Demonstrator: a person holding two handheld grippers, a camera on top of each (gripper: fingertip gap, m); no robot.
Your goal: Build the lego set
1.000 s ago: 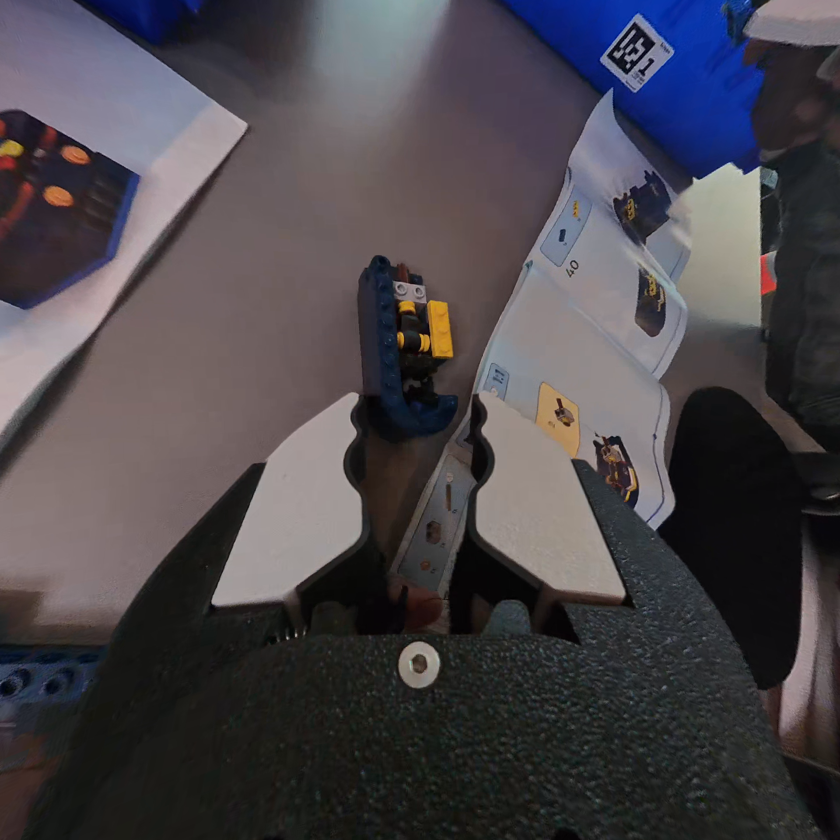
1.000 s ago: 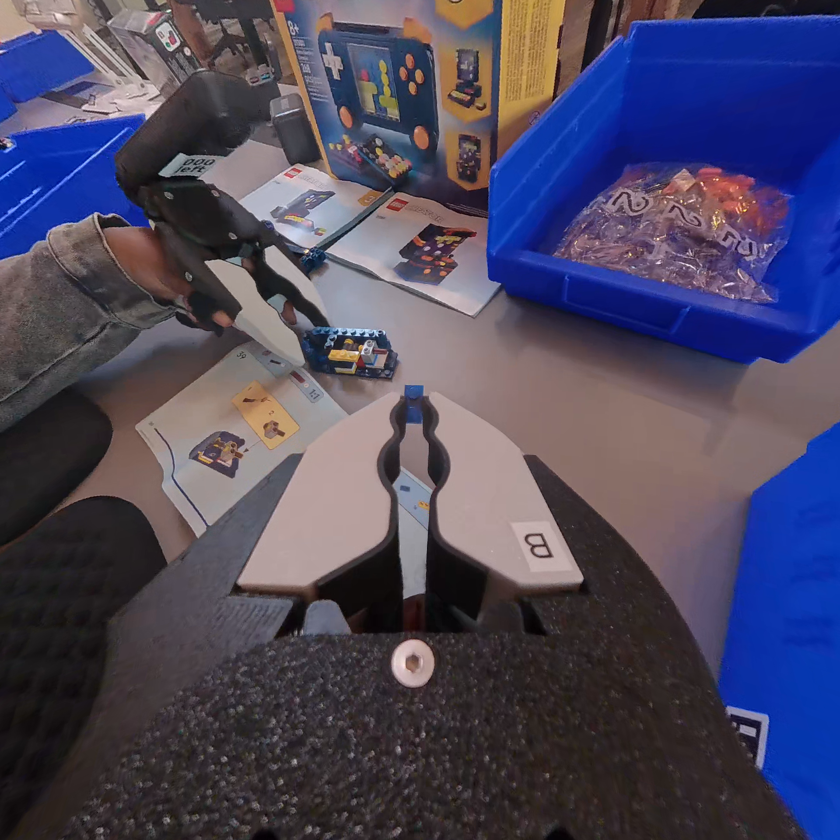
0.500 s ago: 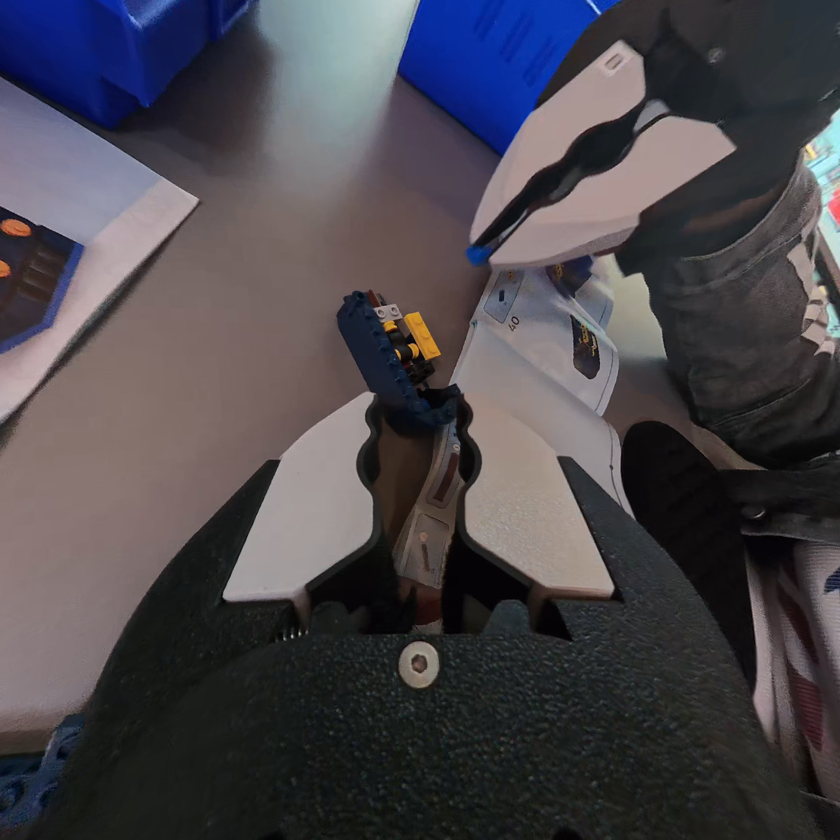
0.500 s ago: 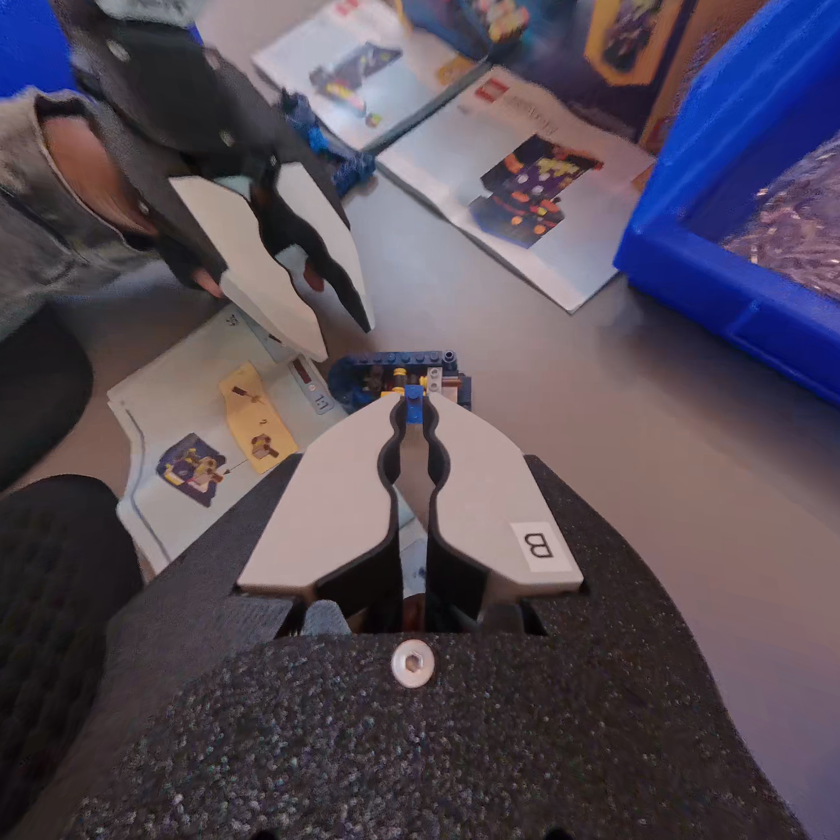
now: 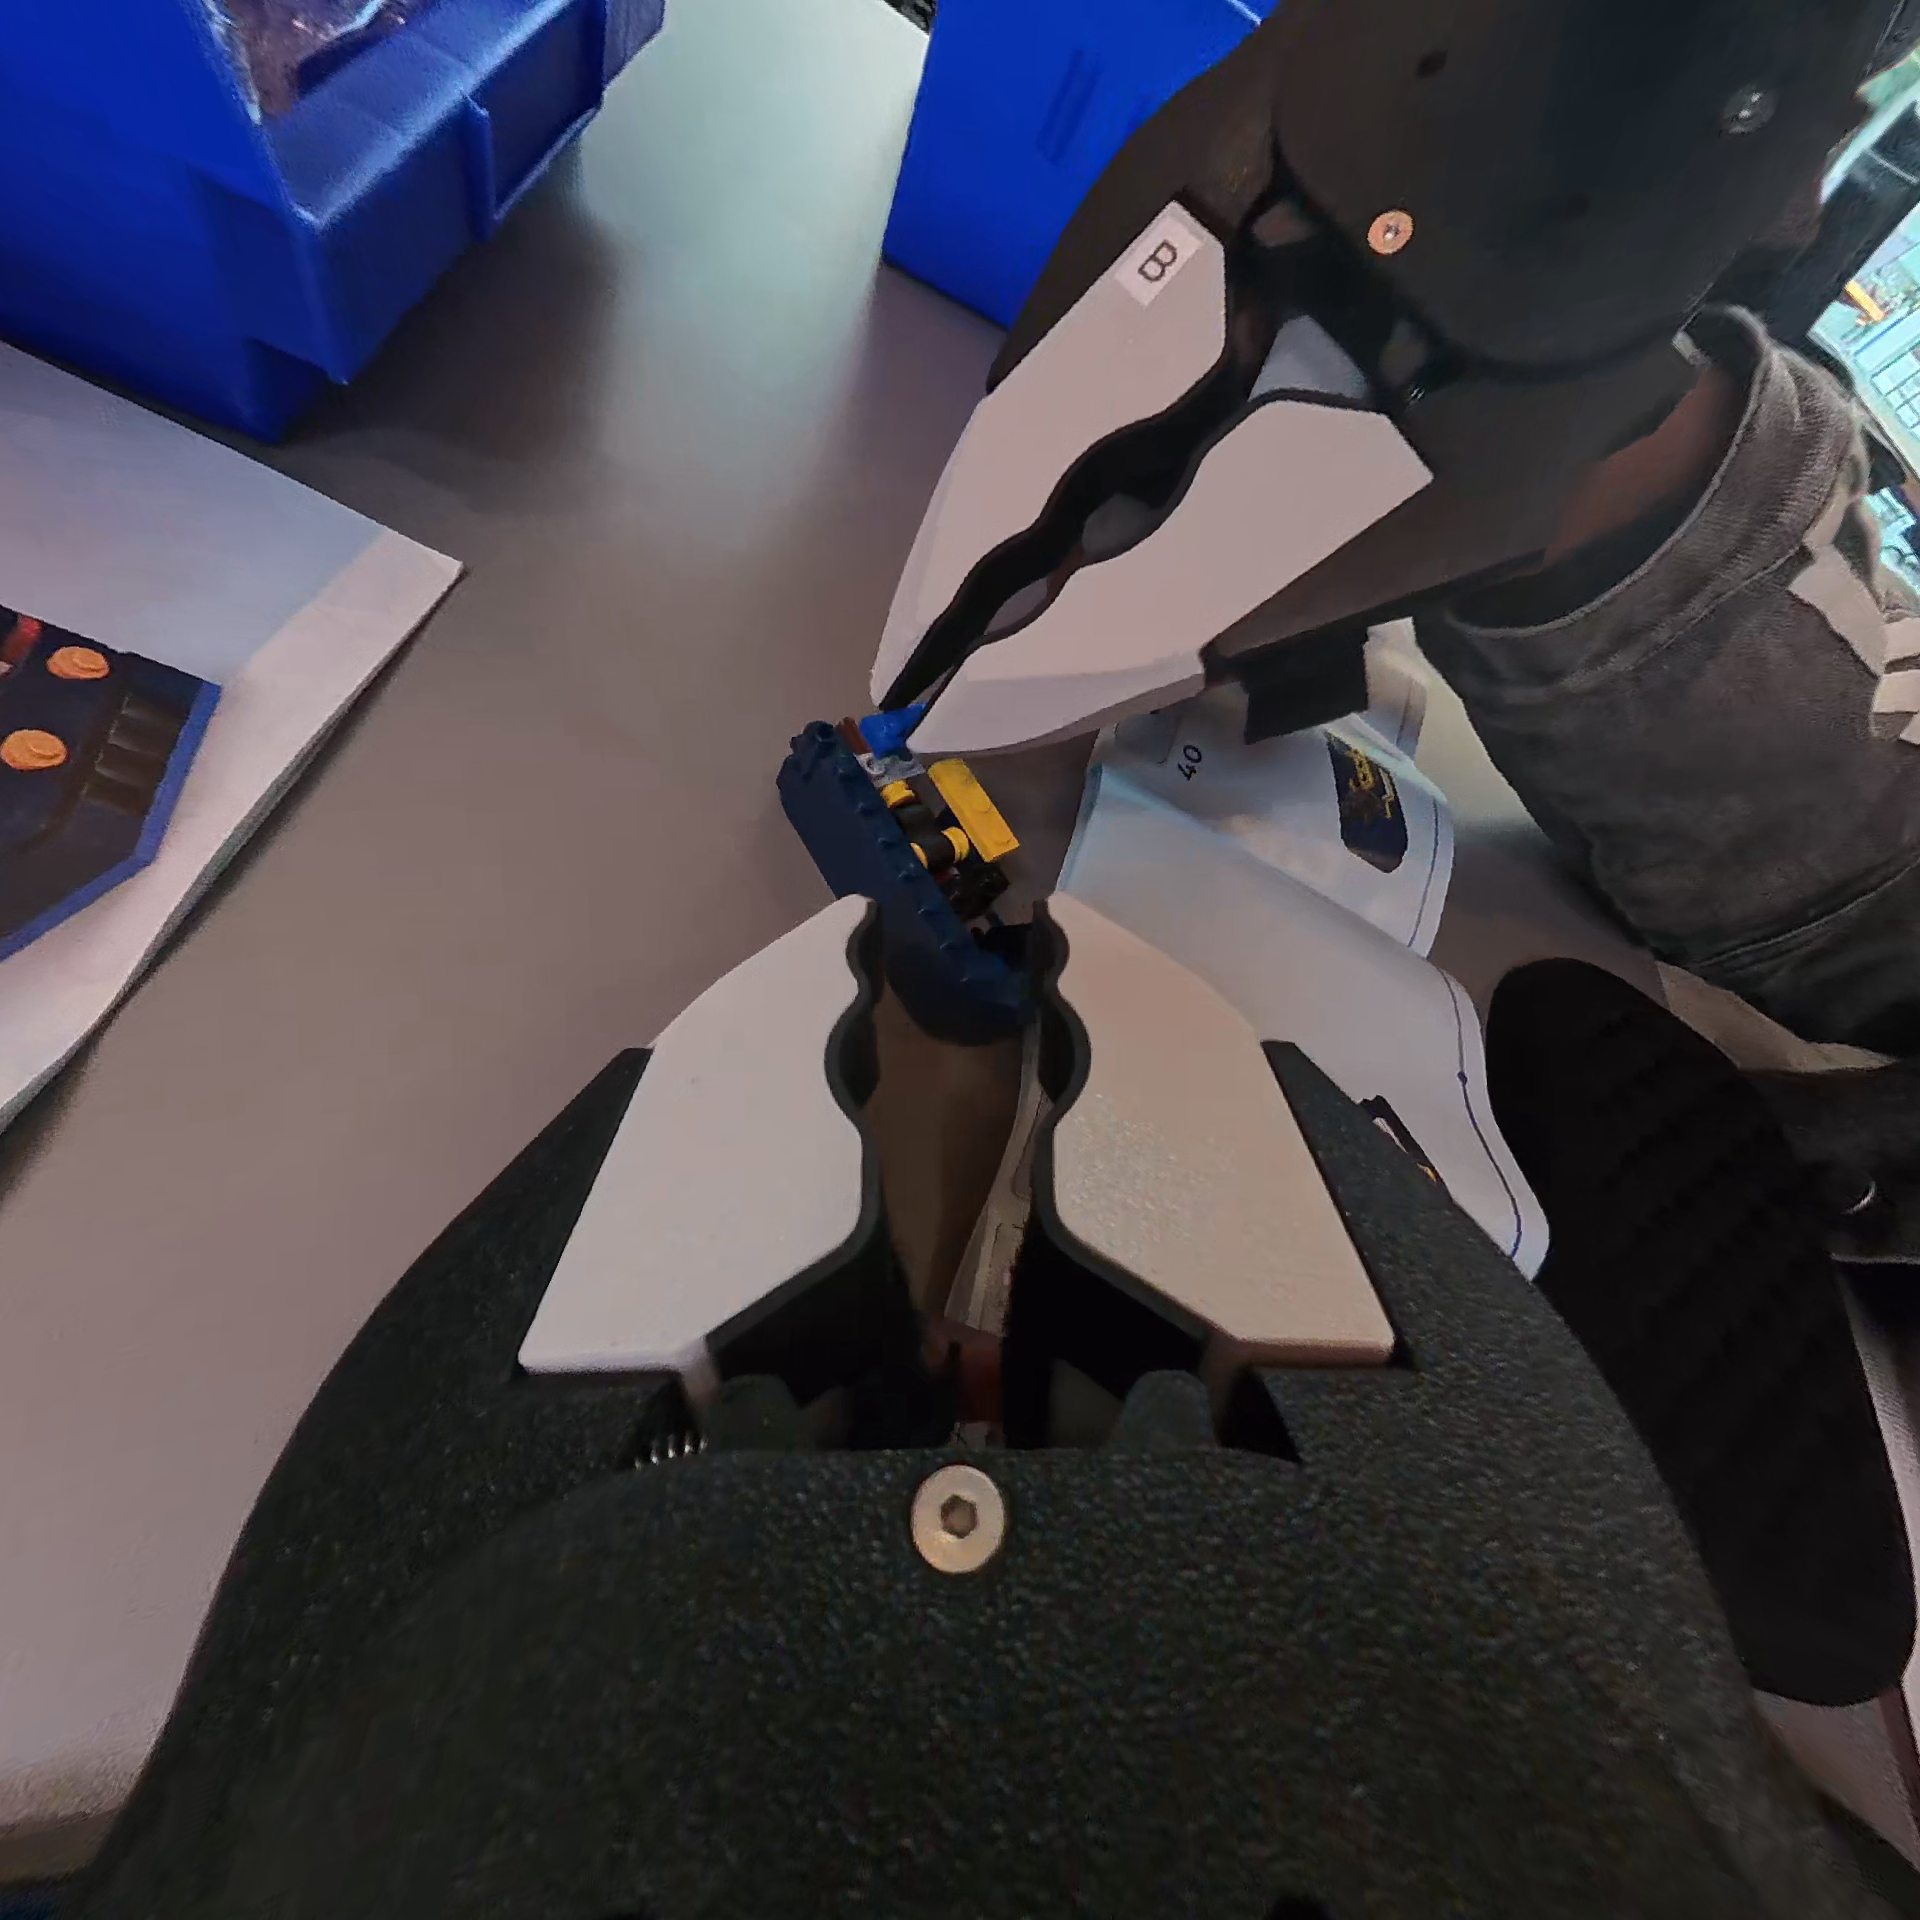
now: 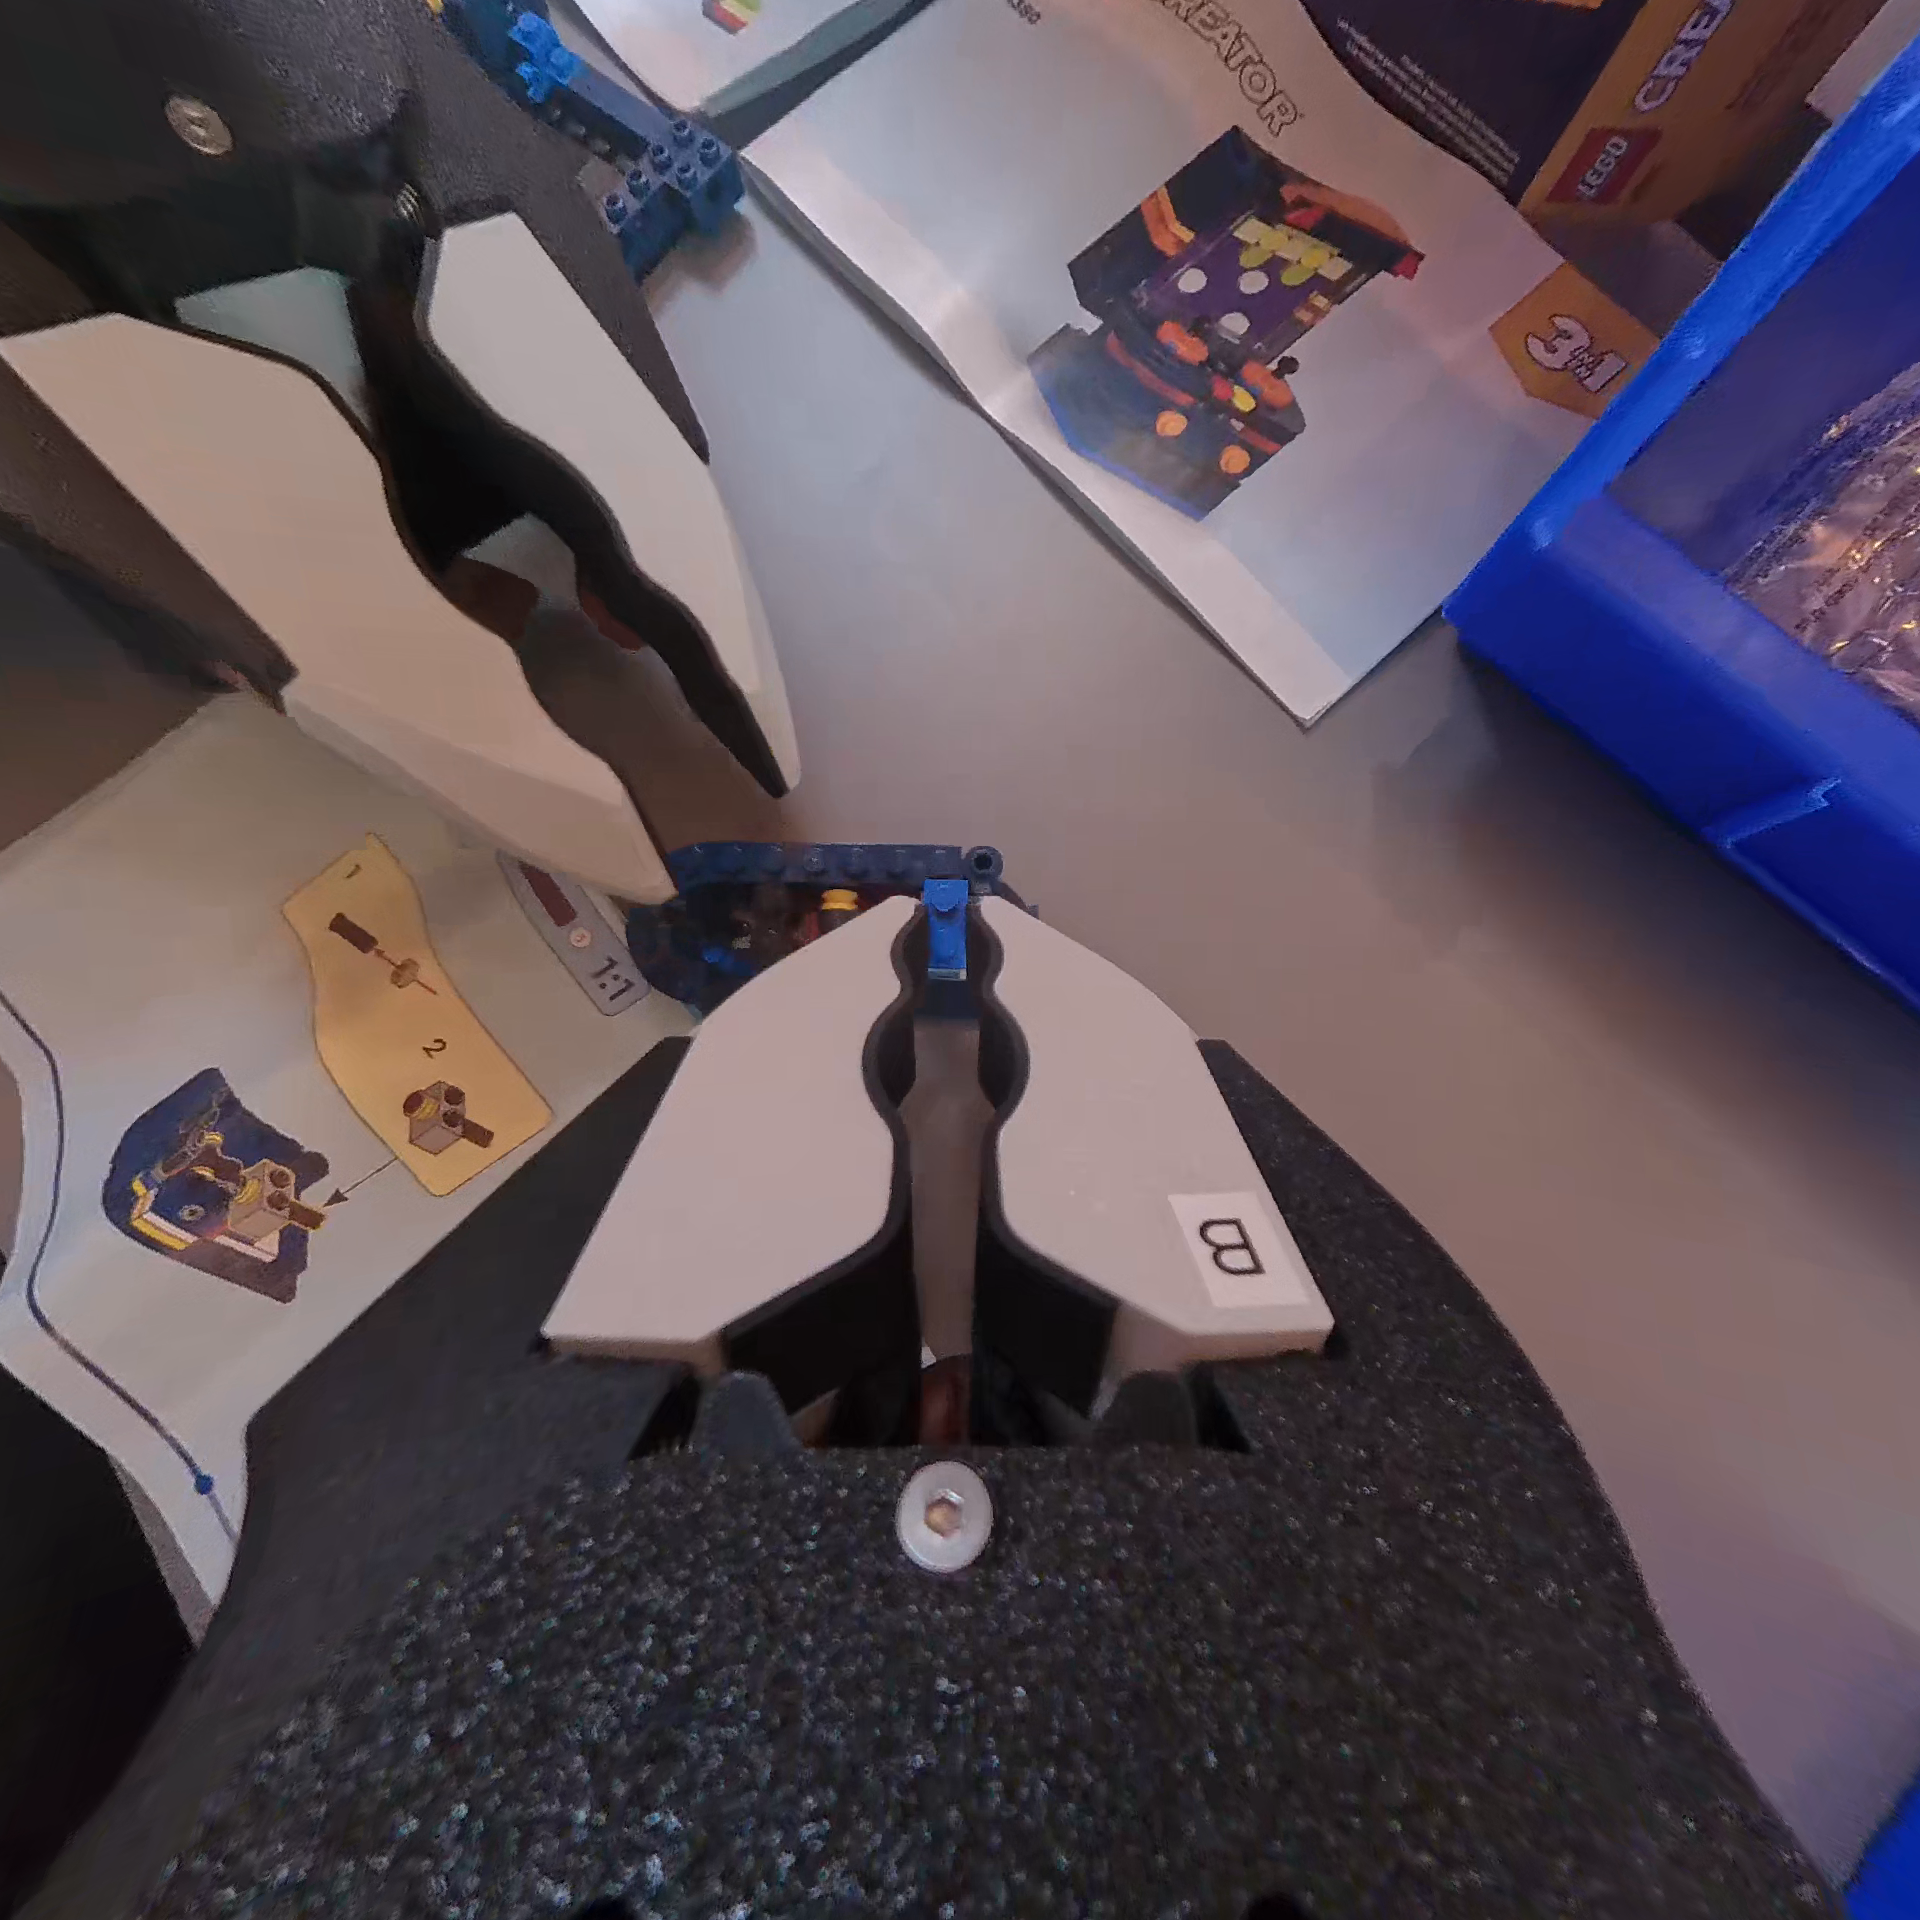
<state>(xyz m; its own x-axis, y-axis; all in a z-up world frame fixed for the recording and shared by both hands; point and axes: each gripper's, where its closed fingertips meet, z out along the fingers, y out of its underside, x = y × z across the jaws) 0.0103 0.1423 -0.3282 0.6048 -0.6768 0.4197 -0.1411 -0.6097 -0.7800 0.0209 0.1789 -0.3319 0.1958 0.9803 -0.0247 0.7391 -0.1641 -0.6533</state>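
Two grippers engaged: left gripper (image 5: 951,961) clamped the dark-blue brick build (image 5: 894,862); right gripper (image 6: 945,914) pinched a small blue piece (image 6: 945,925) at its far end. Best w/ build steady, piece square, light press.

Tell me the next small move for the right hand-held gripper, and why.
Probably ease the right hand-held gripper down a touch to seat its small blue piece on the dark blue brick assembly. The piece sits pinched at its fingertips just above the assembly's far end, while the left hand-held gripper clamps the near end.
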